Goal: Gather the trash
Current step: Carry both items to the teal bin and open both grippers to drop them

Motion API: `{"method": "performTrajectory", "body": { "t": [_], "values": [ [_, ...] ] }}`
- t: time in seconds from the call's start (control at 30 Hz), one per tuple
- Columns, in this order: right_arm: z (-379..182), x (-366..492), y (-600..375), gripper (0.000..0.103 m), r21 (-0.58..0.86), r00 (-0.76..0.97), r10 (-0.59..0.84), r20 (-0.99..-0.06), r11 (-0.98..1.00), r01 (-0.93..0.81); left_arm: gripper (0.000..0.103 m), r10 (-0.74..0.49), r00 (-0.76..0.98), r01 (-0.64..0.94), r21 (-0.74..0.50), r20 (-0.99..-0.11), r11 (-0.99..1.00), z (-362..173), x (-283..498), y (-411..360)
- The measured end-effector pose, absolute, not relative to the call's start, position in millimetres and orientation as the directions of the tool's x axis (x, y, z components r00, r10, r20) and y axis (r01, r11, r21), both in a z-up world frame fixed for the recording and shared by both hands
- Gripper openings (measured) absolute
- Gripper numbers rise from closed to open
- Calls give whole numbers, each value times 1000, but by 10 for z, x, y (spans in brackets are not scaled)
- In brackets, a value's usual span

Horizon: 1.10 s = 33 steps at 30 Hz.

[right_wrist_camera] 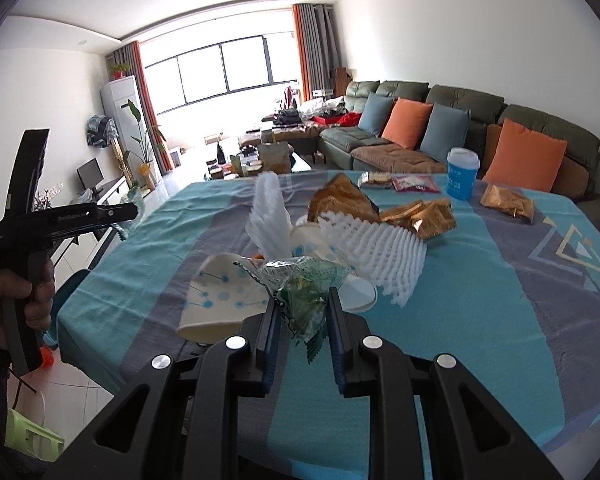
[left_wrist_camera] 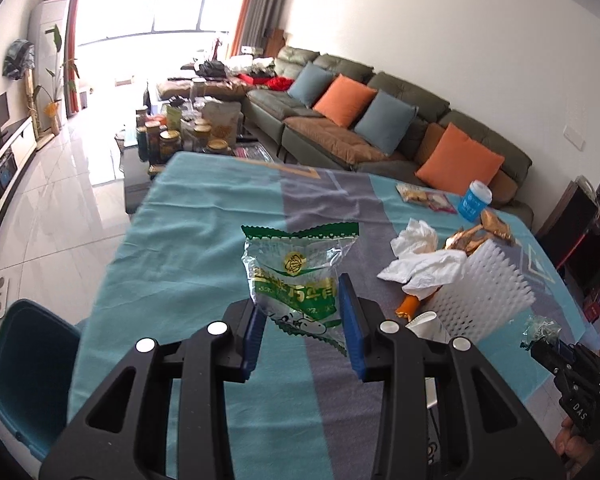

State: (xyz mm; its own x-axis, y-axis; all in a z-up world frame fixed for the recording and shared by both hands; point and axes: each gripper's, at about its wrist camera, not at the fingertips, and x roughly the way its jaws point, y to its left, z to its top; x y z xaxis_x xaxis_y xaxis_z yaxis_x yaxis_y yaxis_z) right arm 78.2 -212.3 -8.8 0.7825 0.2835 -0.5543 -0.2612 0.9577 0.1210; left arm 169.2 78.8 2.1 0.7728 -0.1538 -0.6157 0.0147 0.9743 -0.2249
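Glossy crinkled plastic wrapper [left_wrist_camera: 296, 276]; matt woven tablecloth [left_wrist_camera: 188, 232]; white foam netting [right_wrist_camera: 372, 248]; crumpled tissue [left_wrist_camera: 414, 240]

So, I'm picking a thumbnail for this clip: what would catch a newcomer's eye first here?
Each gripper holds up a crinkly green-and-clear snack wrapper: the left gripper grips one wrapper, the right gripper a crumpled one. Behind them, a heap of white foam fruit netting, gold foil wrappers and a paper cup litters the teal tablecloth.
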Motion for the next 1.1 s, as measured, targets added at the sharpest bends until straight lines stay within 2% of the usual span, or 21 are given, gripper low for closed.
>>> {"method": "performTrajectory", "body": {
  "t": [0.3, 0.57, 0.87, 1.1],
  "values": [
    [259, 625, -1870, 20, 129, 798, 364, -481, 929, -346, 35, -62, 836, -85, -240, -546, 967, 315, 1188, 1429],
    [512, 761, -1152, 20, 142, 722, 533, -441, 836, -530, 35, 57, 844, -217, -242, -534, 946, 368, 800, 2169],
    [498, 1210, 203, 20, 173, 501, 712, -493, 644, -745, 35, 197, 770, -399, -218, -606, 891, 74, 405, 3070],
    [285, 1474, 1384, 20, 221, 301, 749, -590, 509, -832, 35, 272, 653, -532, -173, -707, 829, -413, 173, 3559]
  ]
}}
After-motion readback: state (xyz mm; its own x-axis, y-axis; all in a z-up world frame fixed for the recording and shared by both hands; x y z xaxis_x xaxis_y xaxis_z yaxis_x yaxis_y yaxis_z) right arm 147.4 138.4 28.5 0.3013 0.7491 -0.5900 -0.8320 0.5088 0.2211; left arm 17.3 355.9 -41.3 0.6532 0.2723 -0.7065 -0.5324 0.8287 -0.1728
